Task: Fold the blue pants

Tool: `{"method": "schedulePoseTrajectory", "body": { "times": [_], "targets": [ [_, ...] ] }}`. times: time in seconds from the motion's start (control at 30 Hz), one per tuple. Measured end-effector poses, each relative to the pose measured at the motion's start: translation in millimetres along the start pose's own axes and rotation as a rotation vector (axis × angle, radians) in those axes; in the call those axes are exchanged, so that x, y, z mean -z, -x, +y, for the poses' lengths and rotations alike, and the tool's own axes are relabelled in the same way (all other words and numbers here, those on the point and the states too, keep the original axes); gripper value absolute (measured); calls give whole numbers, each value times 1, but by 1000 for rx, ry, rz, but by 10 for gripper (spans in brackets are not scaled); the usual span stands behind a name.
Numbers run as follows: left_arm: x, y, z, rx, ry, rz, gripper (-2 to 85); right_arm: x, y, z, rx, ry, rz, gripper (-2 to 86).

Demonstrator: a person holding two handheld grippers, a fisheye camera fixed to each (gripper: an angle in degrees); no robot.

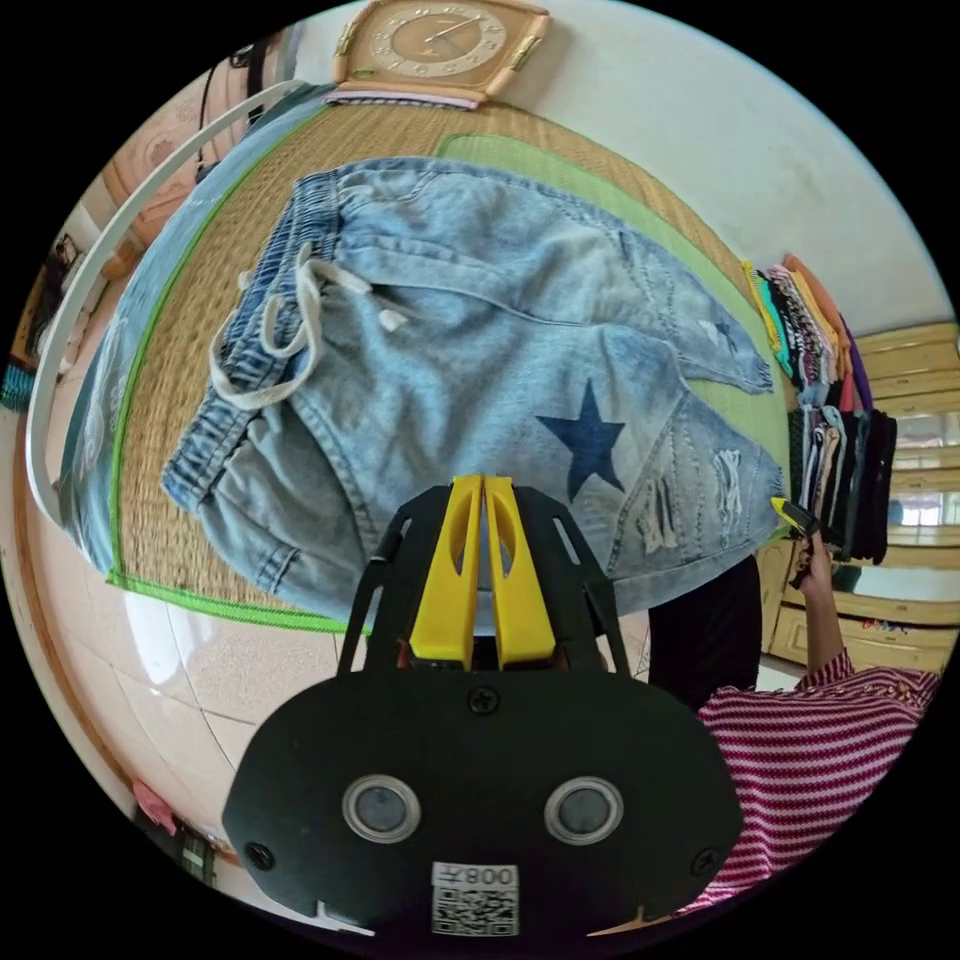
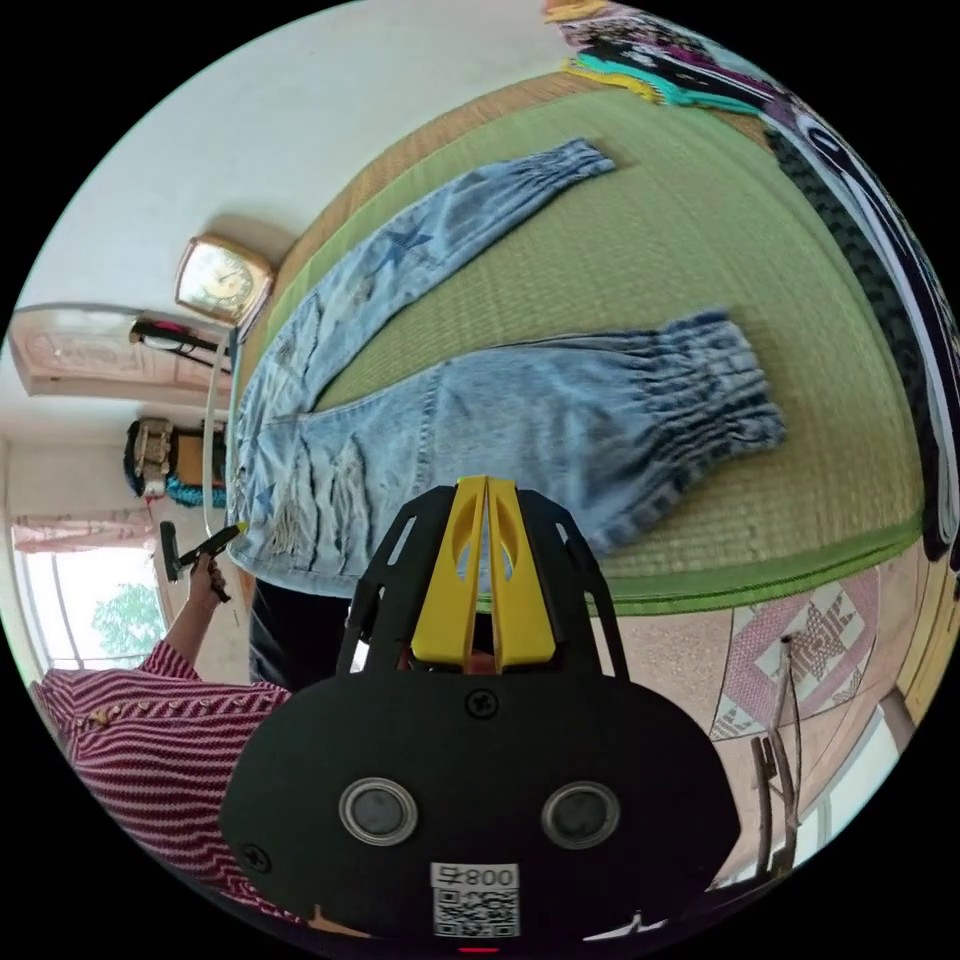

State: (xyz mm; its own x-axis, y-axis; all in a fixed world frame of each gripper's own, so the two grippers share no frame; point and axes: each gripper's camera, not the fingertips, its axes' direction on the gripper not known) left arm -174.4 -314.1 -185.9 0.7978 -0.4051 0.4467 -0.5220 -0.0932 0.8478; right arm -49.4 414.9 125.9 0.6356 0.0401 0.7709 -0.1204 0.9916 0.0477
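Note:
Light blue denim pants [image 1: 480, 330] with a dark star patch lie spread on a woven green mat [image 1: 170, 400], drawstring waist to the left. My left gripper [image 1: 484, 482] is shut on their near edge by the hip. In the right gripper view both legs of the pants [image 2: 560, 420] stretch across the mat [image 2: 650, 250], the near cuff blurred. My right gripper [image 2: 486, 482] is shut on the near leg's edge. Each view also catches the other tool at the cloth edge: the right gripper [image 1: 778, 503] and the left gripper [image 2: 238, 527].
A row of folded clothes [image 1: 830, 400] [image 2: 800, 120] lines the mat's far end. A clock [image 1: 440, 45] [image 2: 222, 280] leans on the wall. A person's striped sleeve [image 1: 820, 750] [image 2: 140, 720] is close by. Tiled floor [image 1: 200, 680] borders the mat's near side.

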Motion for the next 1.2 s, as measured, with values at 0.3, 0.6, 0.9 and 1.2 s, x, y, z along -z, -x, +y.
{"method": "schedulePoseTrajectory", "body": {
  "times": [0.3, 0.6, 0.9, 1.2],
  "targets": [
    [-40, 16, 11, -42, 57, 13, 1, -38, 24, 22, 15, 96, -58, 0],
    [-11, 55, -27, 69, -165, -114, 13, -16, 35, 8, 36, 81, -44, 0],
    [-29, 143, -14, 254, -94, -199, 64, -26, 35, 8, 10, 99, -54, 0],
    [3, 125, 0, 118, -277, -107, 16, -22, 41, 7, 14, 122, -35, 1]
  ]
}}
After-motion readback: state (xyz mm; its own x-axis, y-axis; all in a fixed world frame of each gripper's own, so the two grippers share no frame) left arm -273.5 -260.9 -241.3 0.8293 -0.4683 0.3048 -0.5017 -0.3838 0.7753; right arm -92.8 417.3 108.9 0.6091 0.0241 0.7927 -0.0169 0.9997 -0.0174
